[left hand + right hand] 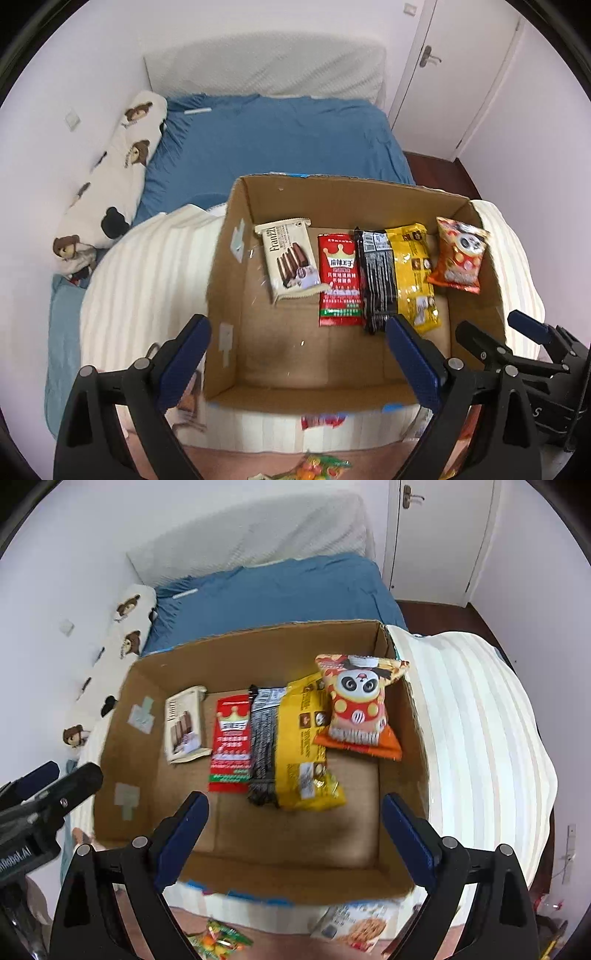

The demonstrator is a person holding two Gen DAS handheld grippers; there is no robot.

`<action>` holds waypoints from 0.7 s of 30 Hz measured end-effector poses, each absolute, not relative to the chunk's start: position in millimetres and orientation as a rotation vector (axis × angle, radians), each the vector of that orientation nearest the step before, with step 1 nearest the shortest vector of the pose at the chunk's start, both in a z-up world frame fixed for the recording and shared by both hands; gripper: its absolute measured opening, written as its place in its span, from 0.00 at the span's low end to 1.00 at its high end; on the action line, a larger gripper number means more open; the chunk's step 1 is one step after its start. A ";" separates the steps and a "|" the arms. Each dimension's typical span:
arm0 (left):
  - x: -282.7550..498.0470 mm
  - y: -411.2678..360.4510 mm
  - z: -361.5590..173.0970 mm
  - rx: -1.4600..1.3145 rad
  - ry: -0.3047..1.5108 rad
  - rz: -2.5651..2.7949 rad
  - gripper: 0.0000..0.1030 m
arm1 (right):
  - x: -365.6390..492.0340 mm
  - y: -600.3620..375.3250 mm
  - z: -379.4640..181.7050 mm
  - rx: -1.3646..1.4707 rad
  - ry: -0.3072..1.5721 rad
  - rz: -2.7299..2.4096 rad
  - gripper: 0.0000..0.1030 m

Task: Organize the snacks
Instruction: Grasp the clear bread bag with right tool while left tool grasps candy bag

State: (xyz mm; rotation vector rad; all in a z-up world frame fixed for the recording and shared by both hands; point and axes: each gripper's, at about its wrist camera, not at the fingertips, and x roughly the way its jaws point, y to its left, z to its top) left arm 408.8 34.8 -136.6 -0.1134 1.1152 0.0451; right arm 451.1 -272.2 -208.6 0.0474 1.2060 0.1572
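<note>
Left wrist view: the left gripper (299,350) hangs over the cardboard box (236,258) with its jaws spread wide and nothing between them. In the middle of the frame, five snack packs lie in a row on the box floor: a cream wafer pack (290,258), a red sachet (340,280), a black pack (376,280), a yellow bag (415,273) and an orange panda bag (460,254) (this last one leans on the right wall). The right gripper (484,328) shows at the lower right edge.

Right wrist view: the right gripper (295,830) is likewise wide and empty above the box (122,746). More snacks lie outside, at the bottom: a colourful candy bag (218,939) and a pale packet (356,921). The blue bedsheet (273,594) fills the upper middle.
</note>
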 end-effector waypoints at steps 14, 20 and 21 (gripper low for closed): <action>322.2 32.7 -107.3 -0.138 1.039 0.054 0.94 | 358.7 -276.3 -151.7 0.059 1.088 0.202 0.94; 279.4 39.3 -129.8 -0.184 1.113 0.057 0.94 | 315.4 -295.6 -172.2 0.175 1.182 0.239 0.94; 271.1 41.1 -140.7 -0.188 1.146 0.059 0.94 | 308.7 -299.7 -178.6 0.198 1.203 0.241 0.94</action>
